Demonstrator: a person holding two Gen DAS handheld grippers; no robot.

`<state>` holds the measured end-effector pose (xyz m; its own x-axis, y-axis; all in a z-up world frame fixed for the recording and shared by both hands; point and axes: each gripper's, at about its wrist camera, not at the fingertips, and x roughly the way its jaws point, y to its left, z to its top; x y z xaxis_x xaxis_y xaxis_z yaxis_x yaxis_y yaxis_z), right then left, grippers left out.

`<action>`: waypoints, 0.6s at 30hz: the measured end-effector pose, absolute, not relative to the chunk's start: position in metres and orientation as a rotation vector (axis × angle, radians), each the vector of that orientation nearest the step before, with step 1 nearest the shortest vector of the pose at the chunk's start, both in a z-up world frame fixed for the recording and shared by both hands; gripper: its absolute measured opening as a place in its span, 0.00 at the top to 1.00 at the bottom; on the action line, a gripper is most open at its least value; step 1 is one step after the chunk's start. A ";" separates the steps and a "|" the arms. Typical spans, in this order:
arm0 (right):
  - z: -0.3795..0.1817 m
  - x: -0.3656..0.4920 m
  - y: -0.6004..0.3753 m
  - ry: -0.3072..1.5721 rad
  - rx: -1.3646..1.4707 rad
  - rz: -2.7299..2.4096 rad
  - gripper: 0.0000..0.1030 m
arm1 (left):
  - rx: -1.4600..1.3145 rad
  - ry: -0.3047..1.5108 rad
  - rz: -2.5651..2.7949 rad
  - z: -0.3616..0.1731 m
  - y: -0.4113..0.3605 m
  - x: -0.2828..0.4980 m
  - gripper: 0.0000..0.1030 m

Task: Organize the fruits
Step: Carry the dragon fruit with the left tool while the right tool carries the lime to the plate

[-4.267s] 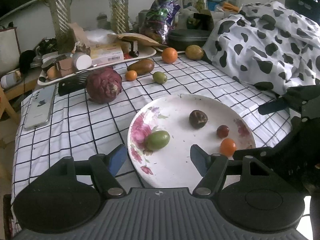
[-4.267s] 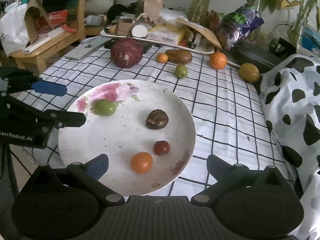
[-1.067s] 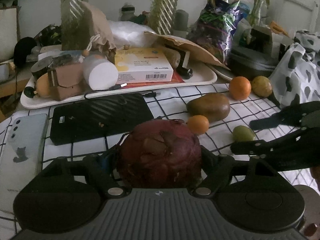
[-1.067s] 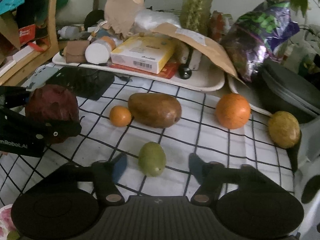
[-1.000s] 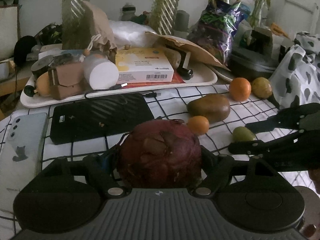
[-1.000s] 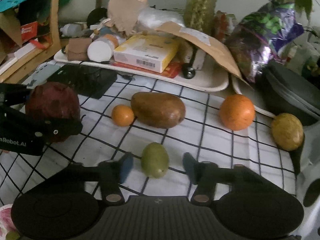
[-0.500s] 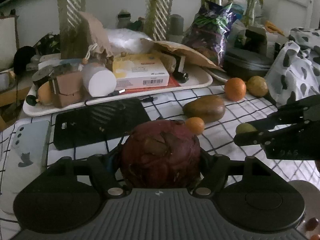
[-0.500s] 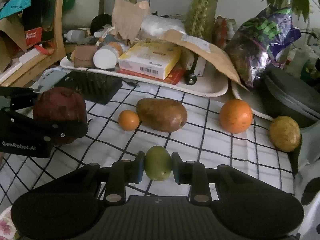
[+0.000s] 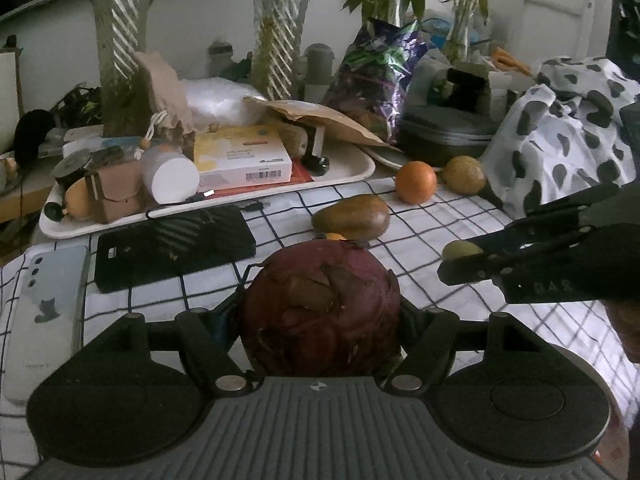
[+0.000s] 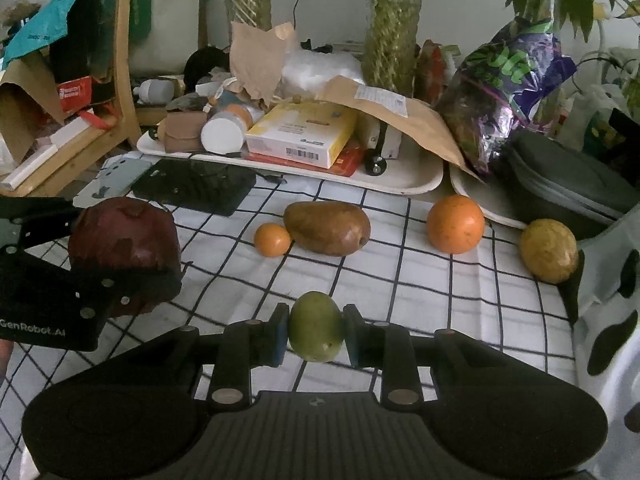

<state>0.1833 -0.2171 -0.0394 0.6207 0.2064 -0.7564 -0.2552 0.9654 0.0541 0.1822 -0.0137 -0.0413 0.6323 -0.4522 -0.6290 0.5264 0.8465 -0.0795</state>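
My left gripper (image 9: 320, 298) is shut on a large dark red fruit (image 9: 320, 312), which hangs just above the checked tablecloth. In the right wrist view the same red fruit (image 10: 120, 232) shows at the left between the left gripper's black fingers. My right gripper (image 10: 316, 332) is shut on a small green fruit (image 10: 316, 330), its blue pads pressing both sides. Still lying on the cloth are a brown oval fruit (image 10: 326, 228), a small orange (image 10: 272, 239), a large orange (image 10: 455, 224) and a yellow-brown fruit (image 10: 549, 250).
A cluttered white tray (image 10: 400, 184) lines the back of the table. A black power bank (image 10: 196, 186) and a phone (image 9: 44, 304) lie at the left. A cow-print cloth (image 9: 560, 140) and a dark case (image 10: 568, 188) bound the right side.
The right gripper's jaws closed on the green fruit and lifted it. Both grippers have risen and drawn back a little, each carrying its fruit.
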 end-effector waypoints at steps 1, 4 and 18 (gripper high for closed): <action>-0.038 0.180 -0.218 0.860 -0.058 0.265 0.71 | 0.114 0.685 -0.562 -0.040 -0.014 0.179 0.31; -0.035 0.172 -0.219 0.859 -0.045 0.264 0.71 | 0.105 0.681 -0.567 -0.037 -0.013 0.170 0.31; -0.022 0.128 -0.220 0.854 -0.008 0.277 0.71 | 0.100 0.655 -0.583 -0.023 -0.009 0.116 0.31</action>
<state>0.1280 -0.2201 -0.0219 0.6232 0.2382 -0.7449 -0.2446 0.9641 0.1036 0.1161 -0.0089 -0.0229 0.6398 -0.4795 -0.6006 0.5407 0.8362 -0.0916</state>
